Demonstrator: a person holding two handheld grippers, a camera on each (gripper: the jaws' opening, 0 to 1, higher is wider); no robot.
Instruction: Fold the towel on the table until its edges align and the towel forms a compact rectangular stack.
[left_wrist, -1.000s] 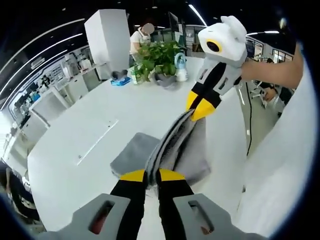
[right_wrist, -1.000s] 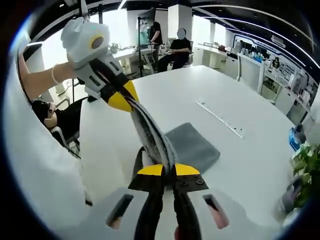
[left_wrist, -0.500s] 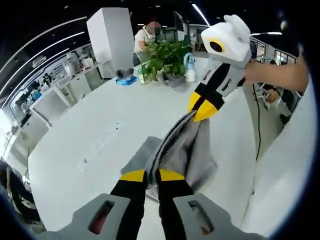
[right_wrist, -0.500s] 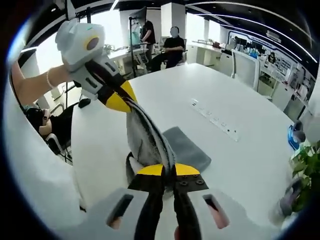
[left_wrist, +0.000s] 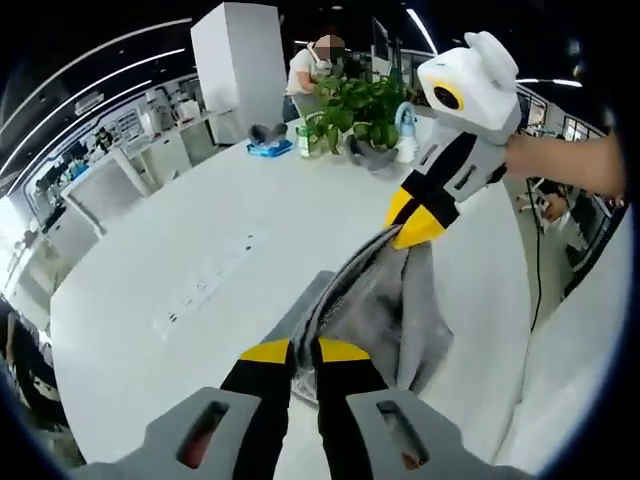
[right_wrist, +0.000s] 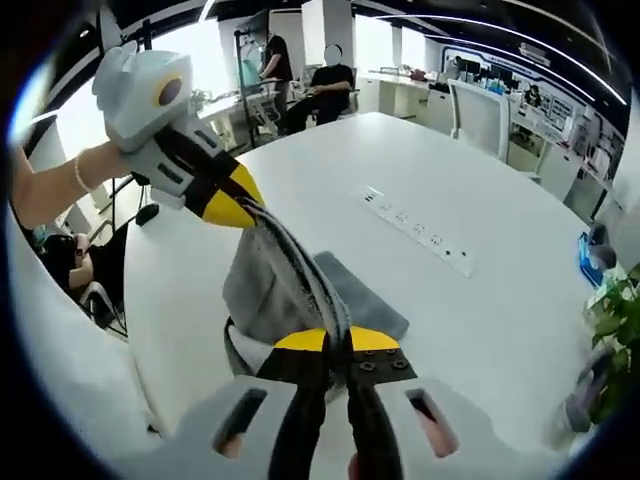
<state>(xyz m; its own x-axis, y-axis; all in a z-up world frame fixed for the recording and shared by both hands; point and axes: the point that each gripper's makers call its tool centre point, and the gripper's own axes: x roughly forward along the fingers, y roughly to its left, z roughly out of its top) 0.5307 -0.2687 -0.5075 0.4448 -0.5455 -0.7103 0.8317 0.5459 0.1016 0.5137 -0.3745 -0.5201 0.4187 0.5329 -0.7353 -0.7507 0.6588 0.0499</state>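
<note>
Both claws, left (left_wrist: 292, 350) and right (right_wrist: 337, 340), clench the grey towel (left_wrist: 385, 310)'s raised edge, stretched between them, its lower half resting on the white surface (left_wrist: 170, 300).

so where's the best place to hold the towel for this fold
At the two ends of its raised edge, where the left gripper and right gripper are clamped. The towel hangs between them, its lower part on the table.

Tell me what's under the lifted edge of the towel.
Under the edge held up by both hand-held grippers, the rest of the grey towel lies on the white table. The tabletop directly beneath it is covered.
</note>
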